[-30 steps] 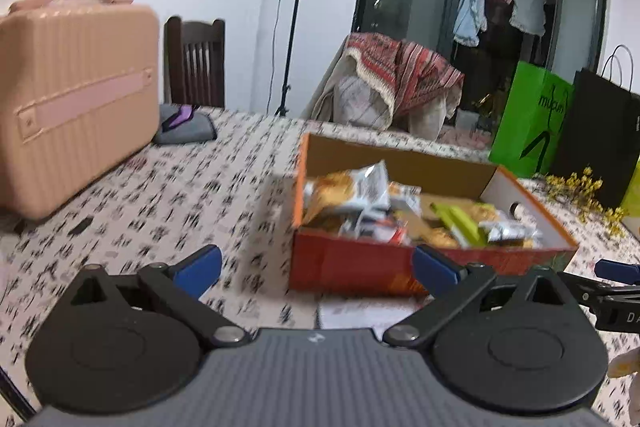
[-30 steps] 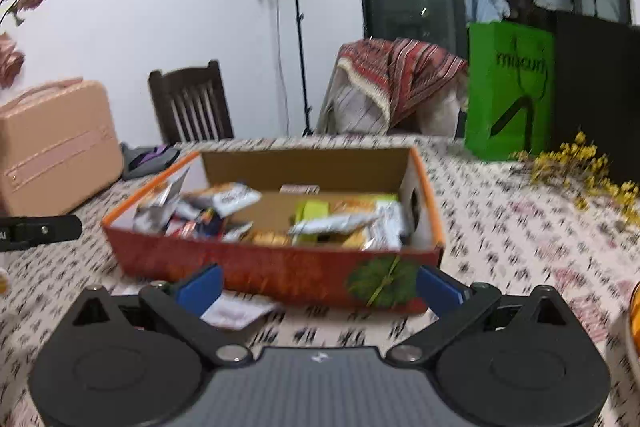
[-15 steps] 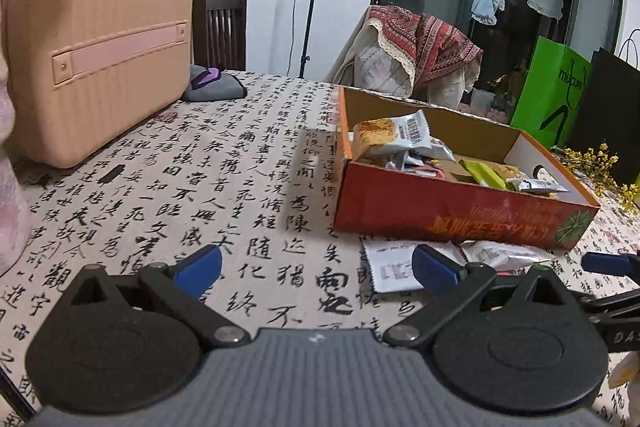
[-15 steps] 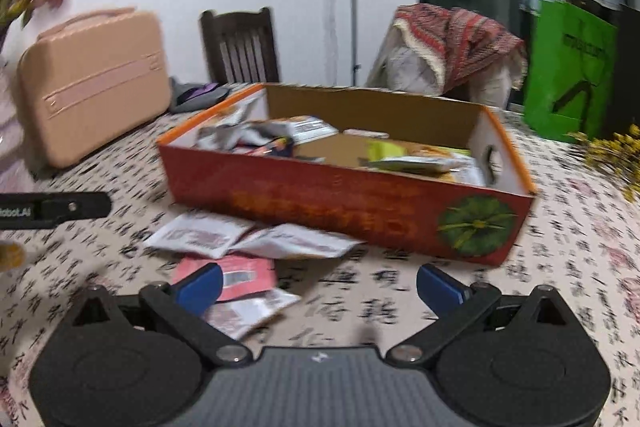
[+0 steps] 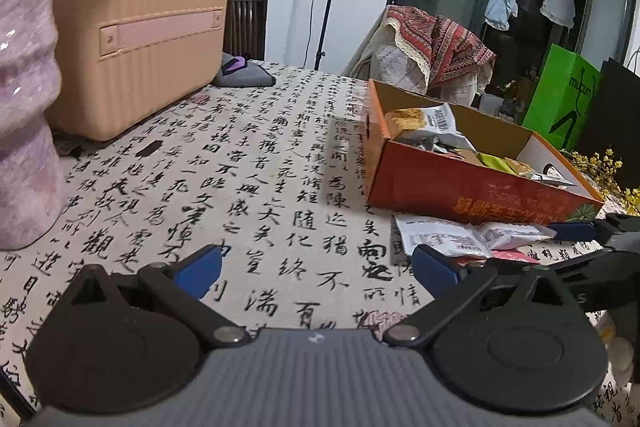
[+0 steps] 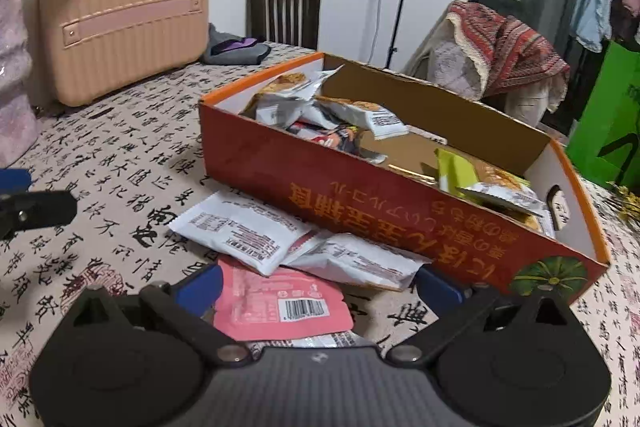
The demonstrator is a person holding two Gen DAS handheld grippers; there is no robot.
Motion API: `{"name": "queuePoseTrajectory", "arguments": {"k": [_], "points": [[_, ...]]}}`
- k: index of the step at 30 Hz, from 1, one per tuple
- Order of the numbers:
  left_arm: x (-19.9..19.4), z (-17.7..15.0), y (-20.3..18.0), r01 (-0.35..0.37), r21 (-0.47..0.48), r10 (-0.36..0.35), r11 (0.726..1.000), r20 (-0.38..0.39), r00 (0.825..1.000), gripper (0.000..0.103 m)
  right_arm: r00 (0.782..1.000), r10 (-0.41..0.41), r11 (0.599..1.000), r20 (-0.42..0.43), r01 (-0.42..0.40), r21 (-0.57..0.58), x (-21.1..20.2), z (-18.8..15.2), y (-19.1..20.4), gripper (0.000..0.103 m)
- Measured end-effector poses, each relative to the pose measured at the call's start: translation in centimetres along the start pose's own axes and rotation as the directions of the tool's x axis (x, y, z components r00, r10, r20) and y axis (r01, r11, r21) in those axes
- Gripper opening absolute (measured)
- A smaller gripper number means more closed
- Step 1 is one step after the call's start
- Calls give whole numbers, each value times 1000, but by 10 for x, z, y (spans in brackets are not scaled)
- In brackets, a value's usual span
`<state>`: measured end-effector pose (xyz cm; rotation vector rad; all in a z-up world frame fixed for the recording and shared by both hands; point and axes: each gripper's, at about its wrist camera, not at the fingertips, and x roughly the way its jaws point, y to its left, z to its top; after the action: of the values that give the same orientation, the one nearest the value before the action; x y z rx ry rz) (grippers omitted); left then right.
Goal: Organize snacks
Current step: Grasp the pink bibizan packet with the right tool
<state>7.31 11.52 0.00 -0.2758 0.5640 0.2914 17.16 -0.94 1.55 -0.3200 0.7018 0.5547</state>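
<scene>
Left wrist view: the left tool (image 5: 316, 273) hangs spread and empty over the surface (image 5: 240, 167), the orange box (image 5: 460, 187) to its right.

Right wrist view: the right tool (image 6: 318, 283), spread, hovers over a pink packet (image 6: 280, 303) beside white packets (image 6: 240, 233) against the box (image 6: 360, 195).

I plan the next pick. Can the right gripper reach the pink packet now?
Probably yes. The right gripper is open, and the pink packet lies flat between its fingers; only a white packet overlaps its far edge.
</scene>
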Motion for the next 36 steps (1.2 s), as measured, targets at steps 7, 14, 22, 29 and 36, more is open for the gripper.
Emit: {"name": "queuePoseTrajectory", "arguments": {"k": [7,14,22,29,36], "points": [[-2,-3,11,12,-28,-12,1000,2,1000,103,1000,7,1000,-2,-6,30,-19,-16,-9,103],[-3,-7,14,14,-35,-14,999,-7,1000,103,998,47,999,-45,-47,9,-4,-8,4,102],[-3,-10,24,-1,-56,0,998,-19,1000,103,986,130,991,-99,-126,52,27,5,5,72],[0,-10,23,-3,-54,2,999,-33,999,103,990,134,988,-52,-130,82,17,1,1,68],[-2,-10,14,-9,-40,8,999,-37,999,103,991,134,987,28,-136,83,-11,-4,-4,68]]}}
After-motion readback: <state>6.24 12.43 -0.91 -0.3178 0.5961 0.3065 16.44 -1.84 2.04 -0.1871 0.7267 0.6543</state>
